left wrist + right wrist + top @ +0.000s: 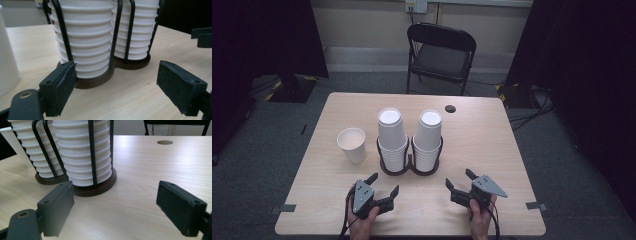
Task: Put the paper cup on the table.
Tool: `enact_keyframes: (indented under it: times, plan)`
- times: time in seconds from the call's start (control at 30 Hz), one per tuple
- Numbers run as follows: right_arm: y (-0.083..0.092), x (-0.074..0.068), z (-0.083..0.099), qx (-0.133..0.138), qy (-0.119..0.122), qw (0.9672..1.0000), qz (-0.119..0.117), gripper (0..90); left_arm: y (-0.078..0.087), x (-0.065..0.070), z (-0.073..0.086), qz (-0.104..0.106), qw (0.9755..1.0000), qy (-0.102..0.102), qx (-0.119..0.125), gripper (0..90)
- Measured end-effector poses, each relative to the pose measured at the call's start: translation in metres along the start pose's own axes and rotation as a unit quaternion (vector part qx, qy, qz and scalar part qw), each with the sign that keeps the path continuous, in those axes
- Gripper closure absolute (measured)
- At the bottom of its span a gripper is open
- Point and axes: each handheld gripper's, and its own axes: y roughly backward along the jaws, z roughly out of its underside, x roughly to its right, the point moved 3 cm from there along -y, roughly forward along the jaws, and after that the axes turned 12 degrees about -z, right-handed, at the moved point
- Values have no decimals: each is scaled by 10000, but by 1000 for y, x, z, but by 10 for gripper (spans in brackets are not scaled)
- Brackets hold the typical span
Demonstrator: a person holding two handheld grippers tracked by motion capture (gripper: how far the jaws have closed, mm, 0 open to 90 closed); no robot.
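Both my grippers sat low at the near edge of the table, left gripper and right gripper, jaws released on each, nothing between the pads. Ahead of them, mid-table, stood the cup holder: one dark double base with wire hoops, two stacks of white paper cups in it, left stack and right stack, upside down and nested. From the left gripper view I counted roughly ten rims on the nearer stack, though its top was cut off. One loose cup stood upright, apart to the left of the holder. Judged the cups light, thin-walled, easy to crush and a bit slick; best taken gently across the top cup's side above the hoops, with a soft squeeze. One folding chair beyond the table
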Motion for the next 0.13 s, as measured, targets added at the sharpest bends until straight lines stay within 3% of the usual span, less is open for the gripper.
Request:
enact_keyframes:
  times: [0.13]
  plan:
    - [-4, 2, 0, -239, -102, 9996, 115, 142, -2, 0, 0, 20, 10000, -1, -59, 156]
